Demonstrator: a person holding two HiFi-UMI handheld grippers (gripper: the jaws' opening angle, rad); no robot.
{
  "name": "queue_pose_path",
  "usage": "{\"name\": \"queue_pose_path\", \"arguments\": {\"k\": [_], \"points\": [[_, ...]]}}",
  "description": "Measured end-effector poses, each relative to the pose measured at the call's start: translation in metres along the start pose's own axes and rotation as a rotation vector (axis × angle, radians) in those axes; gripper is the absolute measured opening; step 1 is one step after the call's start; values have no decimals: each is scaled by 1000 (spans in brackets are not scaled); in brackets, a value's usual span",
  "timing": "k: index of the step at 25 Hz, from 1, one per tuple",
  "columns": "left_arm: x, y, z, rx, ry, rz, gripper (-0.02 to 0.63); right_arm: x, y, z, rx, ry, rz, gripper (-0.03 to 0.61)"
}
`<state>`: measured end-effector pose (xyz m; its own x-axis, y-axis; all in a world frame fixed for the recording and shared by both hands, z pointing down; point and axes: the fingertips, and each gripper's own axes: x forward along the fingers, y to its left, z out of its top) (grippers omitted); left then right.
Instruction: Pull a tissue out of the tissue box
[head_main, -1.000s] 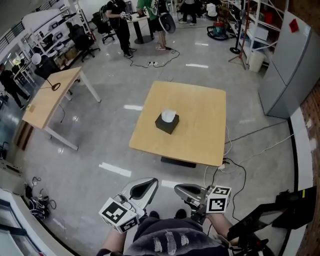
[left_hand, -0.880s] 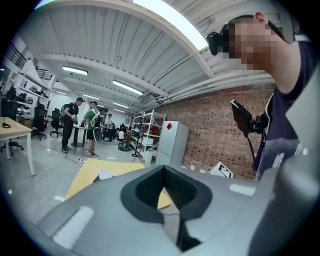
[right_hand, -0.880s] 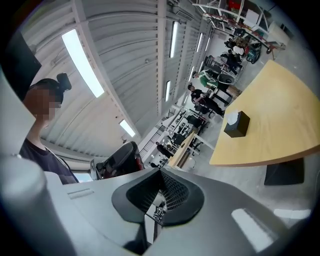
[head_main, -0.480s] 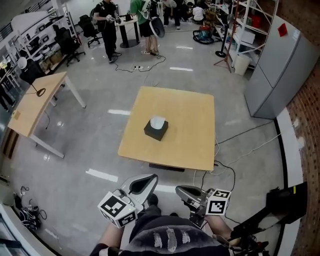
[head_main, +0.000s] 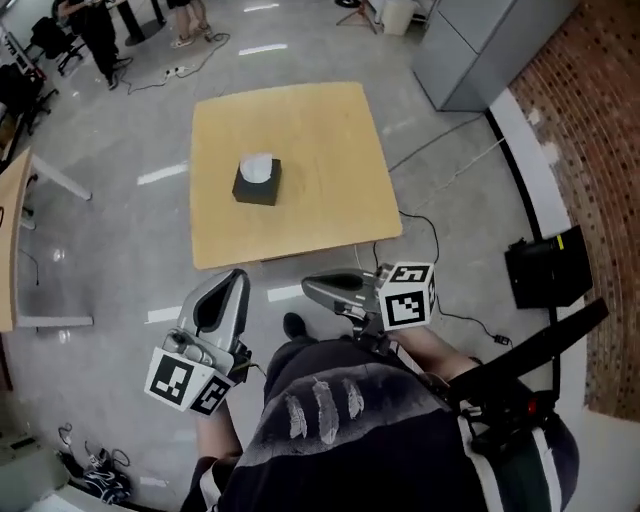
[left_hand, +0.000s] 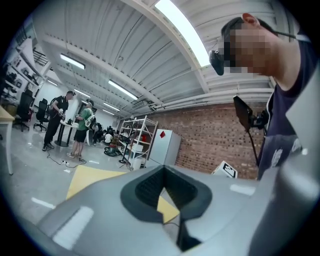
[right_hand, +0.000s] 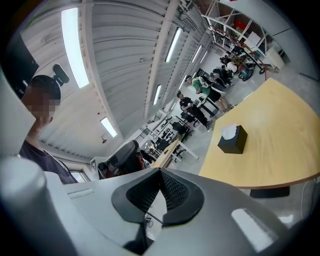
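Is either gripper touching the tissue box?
No, the left gripper and right gripper are short of the table where the tissue box sits.

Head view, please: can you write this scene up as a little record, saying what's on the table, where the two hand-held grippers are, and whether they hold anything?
Table: square, light wood
Tissue box: black, the only thing on the table, left of its middle
Tissue: white, sticking up from the box, not yet pulled out
Left hand-held gripper: jaws shut, empty, short of the table's near edge
Right hand-held gripper: jaws shut, empty, also short of the table
Contact with box: none
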<state>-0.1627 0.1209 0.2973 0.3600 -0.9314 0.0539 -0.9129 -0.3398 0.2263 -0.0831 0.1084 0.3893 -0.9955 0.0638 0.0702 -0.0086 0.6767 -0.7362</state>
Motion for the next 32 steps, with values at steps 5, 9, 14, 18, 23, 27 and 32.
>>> {"name": "queue_pose_path", "arguments": {"k": [5,9,14,18,23,27,32], "points": [[11,23,-26,-43,48,-19,2,18,-7,-6,-5,37,-33,-3],[17,33,-26,-46,41,-44,2,28,-11,-1,-26,58,-52,-3],[23,68,-19,-53,38,-53,2,53,-27,15,-18,52,-88,-3],[29,75,-28,-87,42,-70,2,57,-33,13,-18,62,-100,-3],[38,82,-40,-103,77,-47,2,59,-45,15,17,84,-87,-2],[68,91,-39,-105,111,-16,2,57,-68,37,54,90,-59,-3],[98,92,-33,-85,154,25,2,55,-93,61,124,70,8,-3]]}}
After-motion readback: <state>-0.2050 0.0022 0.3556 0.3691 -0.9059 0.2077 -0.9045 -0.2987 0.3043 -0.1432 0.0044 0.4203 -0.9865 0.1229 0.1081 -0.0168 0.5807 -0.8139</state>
